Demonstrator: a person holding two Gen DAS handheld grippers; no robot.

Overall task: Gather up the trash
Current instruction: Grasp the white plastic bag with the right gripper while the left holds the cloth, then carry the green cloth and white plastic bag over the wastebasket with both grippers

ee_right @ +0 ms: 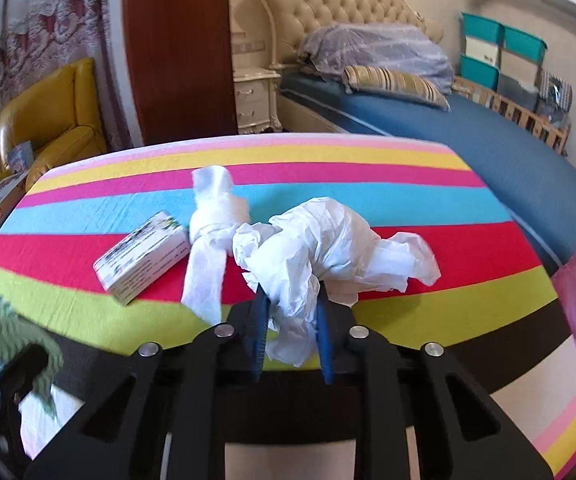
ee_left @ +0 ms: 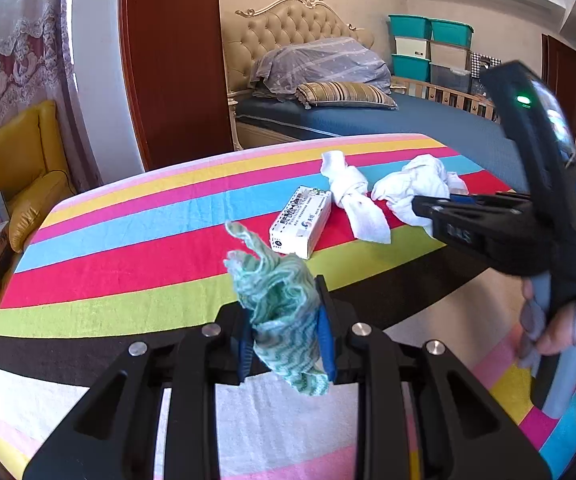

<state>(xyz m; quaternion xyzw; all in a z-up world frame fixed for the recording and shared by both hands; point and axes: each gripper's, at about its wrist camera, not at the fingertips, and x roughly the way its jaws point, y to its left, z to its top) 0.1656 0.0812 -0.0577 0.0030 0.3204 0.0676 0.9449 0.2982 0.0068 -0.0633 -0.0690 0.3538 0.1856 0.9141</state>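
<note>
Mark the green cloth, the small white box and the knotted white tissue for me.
green cloth [ee_left: 282,312]: left wrist view, on its bunched middle between the blue pads.
small white box [ee_left: 301,222]: left wrist view, on its top face.
knotted white tissue [ee_right: 214,220]: right wrist view, on the knot.

Ahead of my left gripper [ee_left: 286,332] the striped cloth [ee_left: 128,248] lies bare to its left; the small box [ee_left: 301,222] blocks the line straight ahead. Beyond it the knotted tissue [ee_left: 353,196] lies beside my right gripper [ee_right: 291,324], leaving no clear lane between them.
</note>
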